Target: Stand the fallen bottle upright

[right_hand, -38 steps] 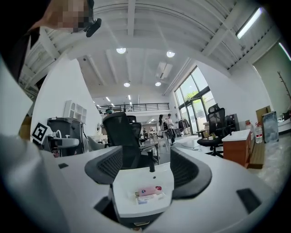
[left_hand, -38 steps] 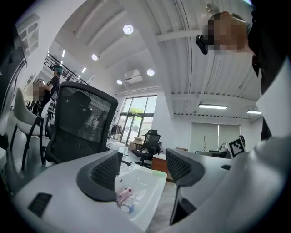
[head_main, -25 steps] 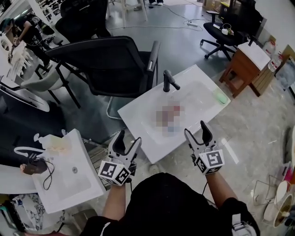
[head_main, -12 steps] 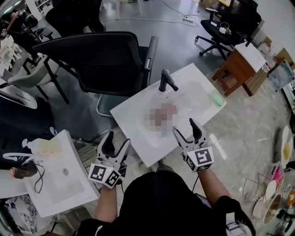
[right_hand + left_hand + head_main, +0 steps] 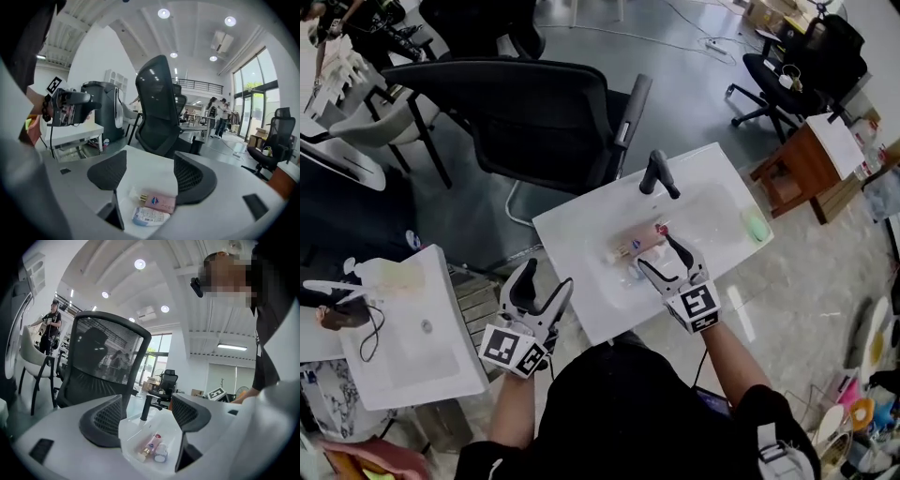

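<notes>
Right gripper (image 5: pixel 658 253), jaws apart, hovers over the pink bottle (image 5: pixel 635 243) lying in the sink (image 5: pixel 572 223), cap toward eight o'clock; it should clamp the body squarely, avoiding the neighbouring white tube (image 5: pixel 636 273).

Beyond the right gripper (image 5: pixel 654 249) a black mesh office chair (image 5: pixel 534 112) stands on the grey floor (image 5: pixel 694 84), close behind the white sink (image 5: pixel 572 230). Well off to that gripper's right is a wooden side table (image 5: pixel 811 164), with another black chair (image 5: pixel 787 66) past it. Left of the left gripper (image 5: pixel 547 274) lies a second white basin (image 5: pixel 441 366). Round lights (image 5: pixel 139 264) shine in the white ceiling above it; tall windows (image 5: pixel 255 108) stand far off to the right gripper's right.
</notes>
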`<act>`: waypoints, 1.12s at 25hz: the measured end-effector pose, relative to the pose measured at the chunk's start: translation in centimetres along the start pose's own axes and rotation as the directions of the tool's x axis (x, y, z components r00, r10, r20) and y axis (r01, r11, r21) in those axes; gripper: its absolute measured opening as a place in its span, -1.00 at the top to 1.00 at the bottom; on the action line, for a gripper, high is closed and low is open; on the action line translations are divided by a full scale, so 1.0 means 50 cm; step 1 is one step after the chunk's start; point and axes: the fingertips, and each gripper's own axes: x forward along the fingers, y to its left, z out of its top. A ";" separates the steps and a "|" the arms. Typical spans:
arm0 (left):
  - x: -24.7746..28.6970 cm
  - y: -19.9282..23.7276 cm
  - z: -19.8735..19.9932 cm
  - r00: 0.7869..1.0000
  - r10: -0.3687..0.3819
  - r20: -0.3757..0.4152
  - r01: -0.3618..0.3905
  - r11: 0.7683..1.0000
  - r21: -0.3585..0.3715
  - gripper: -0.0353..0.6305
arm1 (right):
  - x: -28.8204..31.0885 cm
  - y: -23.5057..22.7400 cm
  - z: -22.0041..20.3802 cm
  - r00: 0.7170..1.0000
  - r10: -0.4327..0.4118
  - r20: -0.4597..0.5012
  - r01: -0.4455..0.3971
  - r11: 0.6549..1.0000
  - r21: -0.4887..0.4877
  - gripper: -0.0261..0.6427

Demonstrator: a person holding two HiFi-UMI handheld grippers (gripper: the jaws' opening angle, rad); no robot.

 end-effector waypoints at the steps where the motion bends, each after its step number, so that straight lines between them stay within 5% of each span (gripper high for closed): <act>1: 0.000 0.005 0.000 1.000 0.013 -0.003 -0.013 1.000 0.003 -0.10 | 0.016 0.000 -0.010 0.999 0.028 -0.019 -0.028 1.000 -0.004 -0.06; 6: -0.018 0.022 0.007 0.995 0.099 0.000 -0.099 0.995 -0.008 -0.10 | 0.079 0.025 -0.071 0.975 0.170 -0.143 -0.183 0.980 -0.082 -0.06; 14: -0.045 0.030 0.001 0.986 0.169 -0.001 -0.169 0.986 -0.005 -0.10 | 0.171 0.089 -0.170 0.894 0.341 -0.290 -0.402 0.898 -0.182 -0.06; 22: -0.072 0.031 -0.016 0.967 0.256 -0.006 -0.256 0.966 -0.034 -0.10 | 0.235 0.127 -0.295 0.750 0.428 -0.504 -0.611 0.739 -0.282 -0.05; 28: -0.113 0.043 -0.034 0.932 0.361 -0.024 -0.362 0.931 -0.049 -0.10 | 0.263 0.133 -0.342 0.657 0.435 -0.615 -0.717 0.613 -0.332 -0.05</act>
